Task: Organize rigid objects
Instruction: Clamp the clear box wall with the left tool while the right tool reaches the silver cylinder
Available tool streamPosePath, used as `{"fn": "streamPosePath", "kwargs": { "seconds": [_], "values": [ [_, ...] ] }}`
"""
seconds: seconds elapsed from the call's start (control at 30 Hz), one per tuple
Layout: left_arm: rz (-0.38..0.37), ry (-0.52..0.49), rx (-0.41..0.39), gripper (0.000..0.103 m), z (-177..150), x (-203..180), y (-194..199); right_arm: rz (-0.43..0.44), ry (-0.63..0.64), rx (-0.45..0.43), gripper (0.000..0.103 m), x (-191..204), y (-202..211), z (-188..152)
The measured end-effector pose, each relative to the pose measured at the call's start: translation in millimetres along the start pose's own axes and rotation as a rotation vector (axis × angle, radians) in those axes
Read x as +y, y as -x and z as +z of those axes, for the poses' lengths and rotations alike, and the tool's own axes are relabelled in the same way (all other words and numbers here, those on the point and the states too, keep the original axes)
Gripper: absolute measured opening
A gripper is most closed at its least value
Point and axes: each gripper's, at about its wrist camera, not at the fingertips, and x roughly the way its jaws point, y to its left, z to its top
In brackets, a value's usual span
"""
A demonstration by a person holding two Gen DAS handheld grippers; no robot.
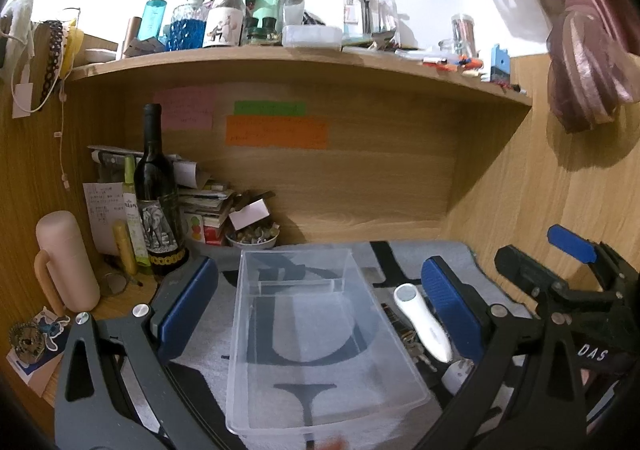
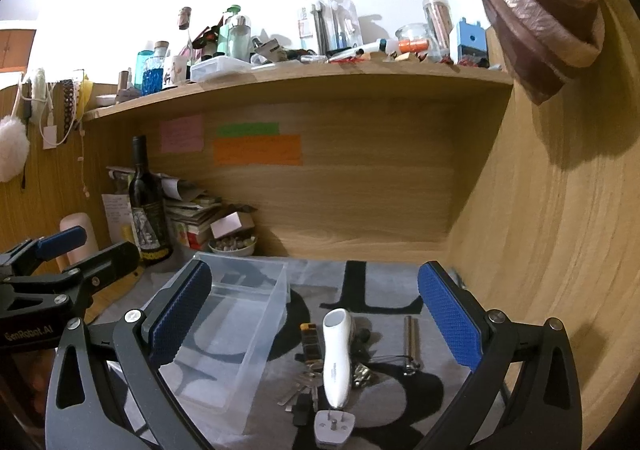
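Note:
A clear plastic bin [image 1: 316, 334] with a small divider stands empty on a grey mat [image 2: 392, 290]; it also shows in the right wrist view [image 2: 236, 334]. My left gripper [image 1: 320, 310] is open with its blue pads on either side of the bin. My right gripper [image 2: 316, 318] is open above a pile to the right of the bin: a white handheld device [image 2: 338, 358], keys [image 2: 300, 386], a metal cylinder [image 2: 411, 338], a white plug adapter [image 2: 334, 424]. The white device also shows in the left wrist view [image 1: 422, 322].
A dark wine bottle [image 1: 158, 197], a pink flask [image 1: 66, 262], stacked papers [image 1: 204, 197] and a small bowl [image 1: 252, 236] crowd the back left corner. A cluttered shelf [image 1: 300, 61] runs overhead. A wooden side wall [image 2: 560, 230] stands close on the right.

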Motion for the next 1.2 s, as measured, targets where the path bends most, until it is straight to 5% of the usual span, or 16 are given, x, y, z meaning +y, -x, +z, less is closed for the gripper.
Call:
{"fn": "streamPosePath", "kwargs": {
  "seconds": [0.17, 0.3, 0.4, 0.7, 0.9, 1.2],
  "values": [
    [-0.005, 0.012, 0.024, 0.103, -2, 22, -17, -0.007, -0.010, 0.026, 0.103, -6, -15, -3],
    [0.001, 0.038, 0.125, 0.102, -5, 46, -45, -0.020, -0.032, 0.060, 0.103, -19, -28, -9],
    [0.018, 0.034, 0.226, 0.078, -10, 60, -68, -0.032, -0.055, 0.109, 0.103, -32, -40, -12],
    [-0.008, 0.066, 0.449, 0.046, -29, 91, -115, -0.087, -0.101, 0.292, 0.102, -67, -80, -28],
    [-0.052, 0.097, 0.559, 0.030, -39, 102, -134, -0.114, -0.097, 0.405, 0.088, -81, -107, -42],
    [-0.126, 0.080, 0.579, 0.014, -44, 99, -139, -0.152, -0.110, 0.547, 0.063, -99, -148, -57]
  ]
}}
